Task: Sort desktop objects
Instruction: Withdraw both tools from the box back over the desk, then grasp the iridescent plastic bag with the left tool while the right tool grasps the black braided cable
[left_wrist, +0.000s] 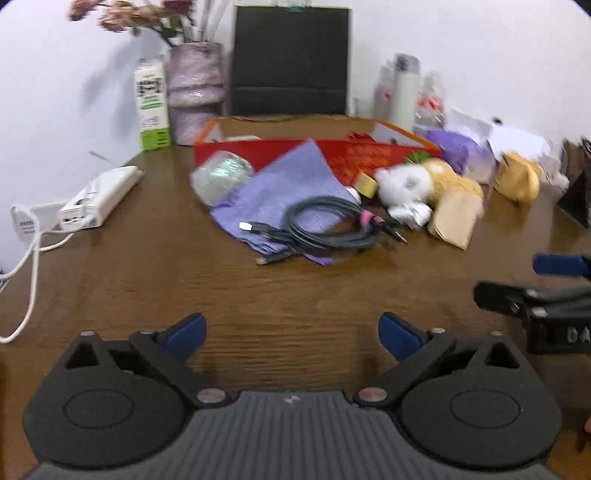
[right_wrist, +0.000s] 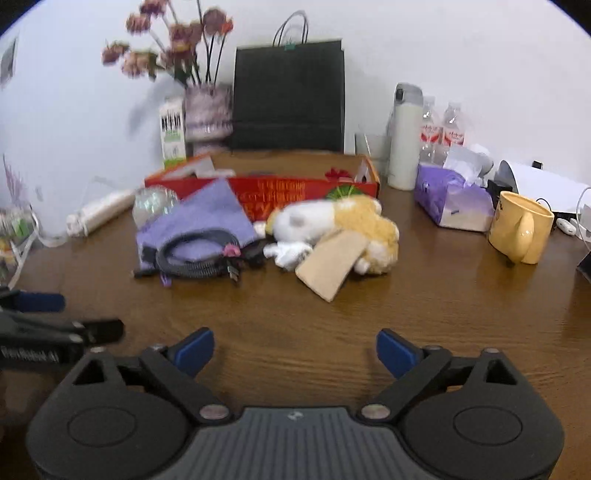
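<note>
A pile lies mid-table: a purple cloth (left_wrist: 280, 184) (right_wrist: 210, 214), a coiled dark cable (left_wrist: 328, 225) (right_wrist: 195, 254) on it, a clear roll (left_wrist: 221, 175) (right_wrist: 153, 205), a white and yellow plush toy (left_wrist: 421, 184) (right_wrist: 332, 225) and a tan card (left_wrist: 456, 218) (right_wrist: 332, 262). A red open box (left_wrist: 369, 155) (right_wrist: 288, 188) stands behind them. My left gripper (left_wrist: 291, 332) is open and empty, well short of the pile. My right gripper (right_wrist: 295, 350) is open and empty too; it also shows at the right edge of the left wrist view (left_wrist: 517, 284).
A yellow mug (right_wrist: 521, 225), purple tissue pack (right_wrist: 450, 199), white flask (right_wrist: 404, 136) and water bottles (right_wrist: 443, 129) stand at the right. A black bag (right_wrist: 288, 96), flower vase (right_wrist: 208, 114) and carton (right_wrist: 173, 133) line the back wall. A white power strip (left_wrist: 99, 199) lies left.
</note>
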